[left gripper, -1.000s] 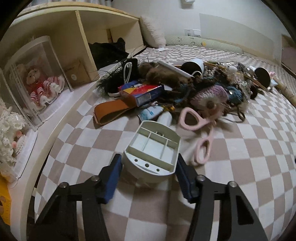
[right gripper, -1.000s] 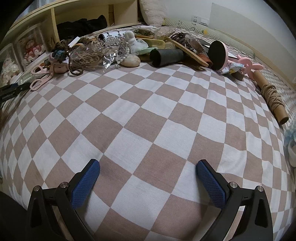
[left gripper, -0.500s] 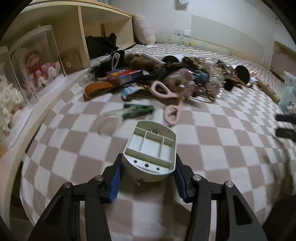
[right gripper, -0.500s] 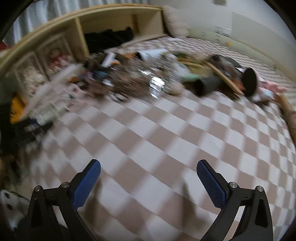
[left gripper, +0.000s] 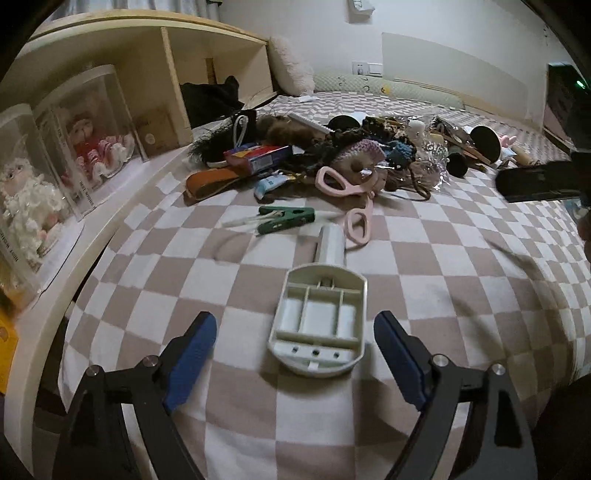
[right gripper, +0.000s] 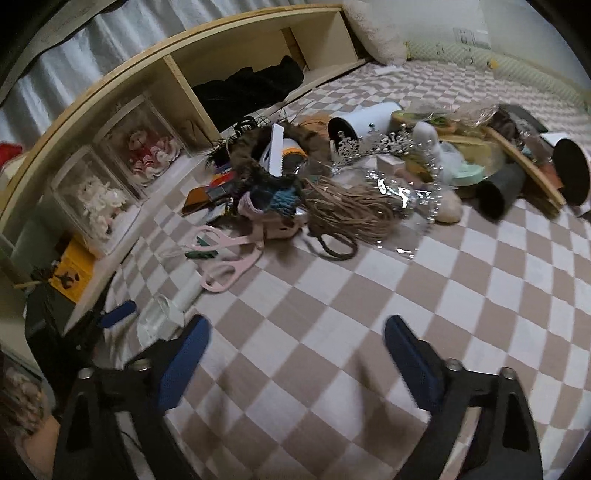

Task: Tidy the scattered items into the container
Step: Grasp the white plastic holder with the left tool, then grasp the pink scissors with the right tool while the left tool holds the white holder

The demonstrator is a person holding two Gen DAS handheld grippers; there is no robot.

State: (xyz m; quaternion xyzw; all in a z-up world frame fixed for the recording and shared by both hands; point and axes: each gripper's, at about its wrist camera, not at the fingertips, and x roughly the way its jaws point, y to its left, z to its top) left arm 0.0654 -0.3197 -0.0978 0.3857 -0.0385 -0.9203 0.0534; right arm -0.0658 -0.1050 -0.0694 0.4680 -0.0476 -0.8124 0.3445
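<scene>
My left tongs (left gripper: 295, 347) are spread wide, holding nothing. The white divided container (left gripper: 317, 325) lies on the checkered bed (left gripper: 461, 280) between the blue pads, touching neither. A white tube (left gripper: 331, 243) lies just beyond it, then a green clip (left gripper: 286, 218) and pink scissors (left gripper: 347, 199). The scattered pile (right gripper: 332, 177) sits further back. My right tongs (right gripper: 295, 354) are also wide apart and empty, over bare bedspread. Doll boxes (left gripper: 74, 147) stand on the shelf to the left.

Checkered bedspread (left gripper: 461, 258), wooden shelf (left gripper: 166, 48), white wall (left gripper: 443, 22)
</scene>
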